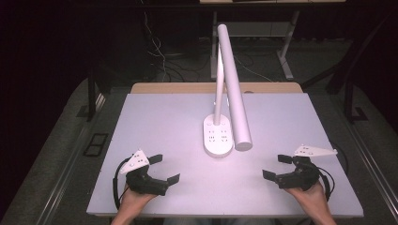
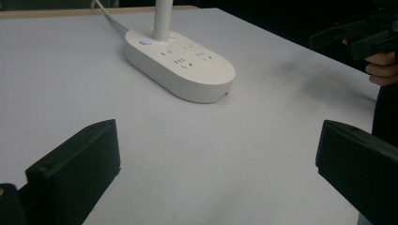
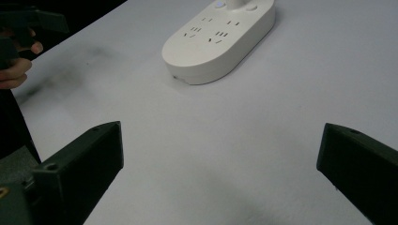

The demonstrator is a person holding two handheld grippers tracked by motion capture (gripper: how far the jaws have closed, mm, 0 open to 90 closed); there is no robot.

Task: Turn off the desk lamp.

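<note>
A white desk lamp stands mid-table; its oval base carries several power sockets, and a long tube head leans over it. My left gripper rests at the near left of the table, jaws wide apart with nothing between them. My right gripper rests at the near right, equally open and empty. The lamp base lies ahead of the left jaws, with its stem rising from it. From the right gripper view the lamp base lies ahead, slightly left.
The white table top is bordered by a wooden strip at the far edge. A white cord runs from the lamp base to the back. Dark floor, cables and table legs lie beyond. The other hand shows at the left edge of the right gripper view.
</note>
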